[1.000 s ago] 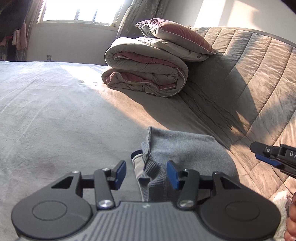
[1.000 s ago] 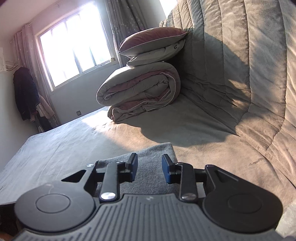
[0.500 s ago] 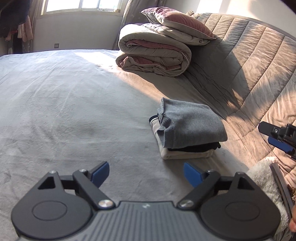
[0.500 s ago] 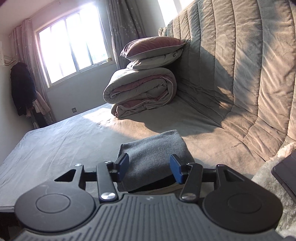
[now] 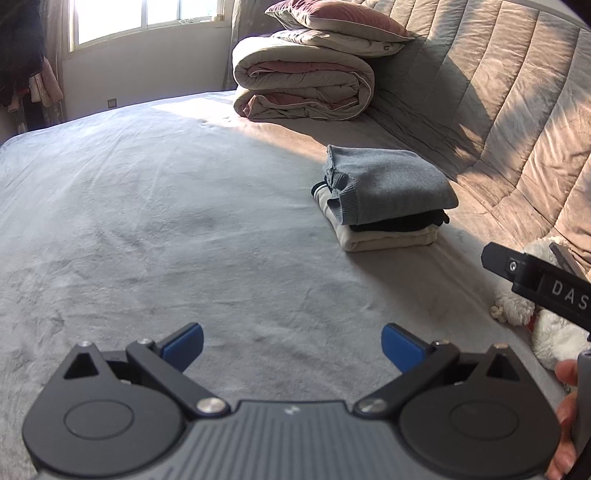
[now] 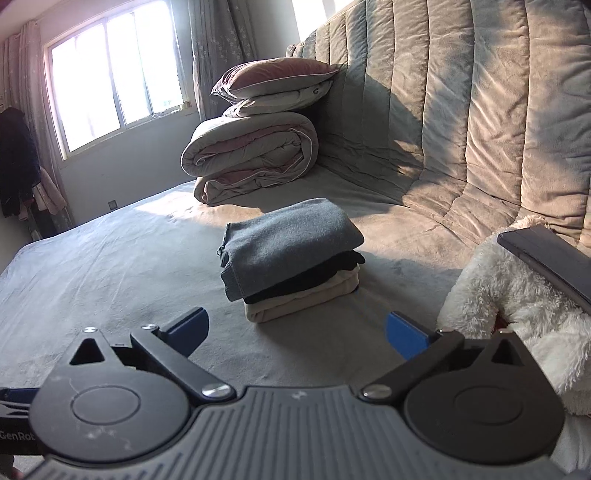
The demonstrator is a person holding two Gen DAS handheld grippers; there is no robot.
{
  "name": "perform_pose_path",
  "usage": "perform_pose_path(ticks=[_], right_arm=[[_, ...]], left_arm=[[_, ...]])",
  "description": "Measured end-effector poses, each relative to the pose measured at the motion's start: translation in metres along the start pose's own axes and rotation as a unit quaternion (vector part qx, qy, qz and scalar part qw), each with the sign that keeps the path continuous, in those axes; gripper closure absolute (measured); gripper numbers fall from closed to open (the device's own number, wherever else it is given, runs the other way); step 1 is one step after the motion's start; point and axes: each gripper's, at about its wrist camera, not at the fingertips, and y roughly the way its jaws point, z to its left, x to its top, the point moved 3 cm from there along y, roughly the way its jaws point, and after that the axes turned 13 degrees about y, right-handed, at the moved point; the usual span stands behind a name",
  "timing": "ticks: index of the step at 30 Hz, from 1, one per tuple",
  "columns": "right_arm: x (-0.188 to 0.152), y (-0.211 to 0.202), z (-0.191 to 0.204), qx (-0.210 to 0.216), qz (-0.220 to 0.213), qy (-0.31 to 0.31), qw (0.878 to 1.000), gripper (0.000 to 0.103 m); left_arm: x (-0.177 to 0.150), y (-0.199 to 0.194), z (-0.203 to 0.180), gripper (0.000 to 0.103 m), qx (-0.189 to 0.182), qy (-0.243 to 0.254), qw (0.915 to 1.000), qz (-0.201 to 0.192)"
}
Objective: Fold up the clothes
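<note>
A stack of folded clothes rests on the grey bed (image 5: 147, 229): a grey sweater (image 5: 388, 181) on top, a black garment (image 5: 402, 221) under it, a cream one (image 5: 388, 240) at the bottom. The right wrist view shows the same grey sweater (image 6: 291, 243) and cream garment (image 6: 303, 299). My left gripper (image 5: 291, 345) hovers over bare sheet, well short of the stack, its jaws still opening with nothing between them. My right gripper (image 6: 295, 332) is just in front of the stack, jaws also opening and empty. Its body (image 5: 535, 284) shows at the right edge of the left wrist view.
A rolled duvet (image 5: 303, 85) with pillows (image 5: 340, 22) on top sits at the bed's far end. A quilted headboard (image 6: 480, 110) runs along the right. A white plush toy (image 6: 517, 295) with a dark flat object (image 6: 554, 258) on it lies at the right. A hand (image 5: 565, 424) shows at the edge.
Both grippers let go of the grey sweater, opened wide and pulled back from the stack, which now looks smaller and farther away.
</note>
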Motion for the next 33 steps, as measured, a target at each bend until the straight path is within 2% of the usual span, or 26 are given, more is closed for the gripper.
perform_pose_path(ticks=[4,7,9,17,26,33], right_arm=[[0.0,0.007,-0.005,0.009,0.013,0.013,1.0,0.0],[0.004,0.005,-0.004,0.014,0.013,-0.006,1.0,0.0],[0.006,0.004,-0.007,0.015,0.003,-0.002,1.0,0.0],[0.014,0.019,-0.017,0.015,0.012,0.016,1.0,0.0],[0.017,0.008,-0.015,0.003,0.003,-0.022,1.0,0.0],[0.016,0.016,-0.017,0.009,0.024,-0.019,0.999,0.0]], left_arm=[[0.0,0.011,-0.004,0.0,0.016,-0.012,0.9998,-0.006],[0.002,0.02,-0.012,0.0,0.03,-0.007,0.9995,-0.007],[0.006,0.026,-0.016,0.0,0.027,-0.003,0.9996,-0.008],[0.012,0.045,-0.033,0.0,0.032,0.009,0.9994,-0.004],[0.012,0.045,-0.035,0.0,0.033,0.018,0.9993,-0.001],[0.013,0.041,-0.031,0.0,0.042,0.016,0.999,0.0]])
